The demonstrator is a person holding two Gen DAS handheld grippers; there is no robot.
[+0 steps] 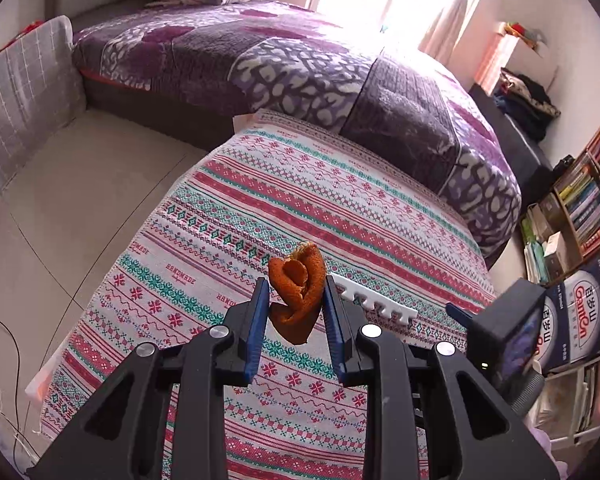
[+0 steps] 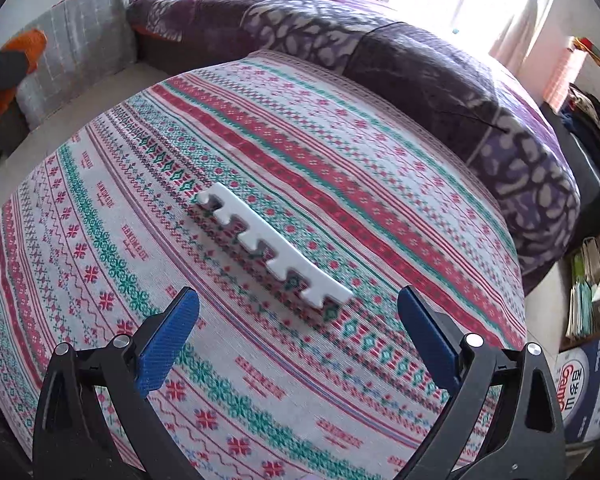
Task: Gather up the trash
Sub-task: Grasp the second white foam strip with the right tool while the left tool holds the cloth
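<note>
Pinching orange peel (image 1: 298, 292) between its pads, left hand-held gripper (image 1: 296, 300).

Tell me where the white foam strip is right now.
The white foam strip lies flat mid-tablecloth, just ahead of the open right gripper.

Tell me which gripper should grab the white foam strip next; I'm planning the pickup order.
Right. The right gripper has its jaws open and empty, aimed at the white foam strip on the patterned cloth. The left gripper is shut on an orange peel.
</note>
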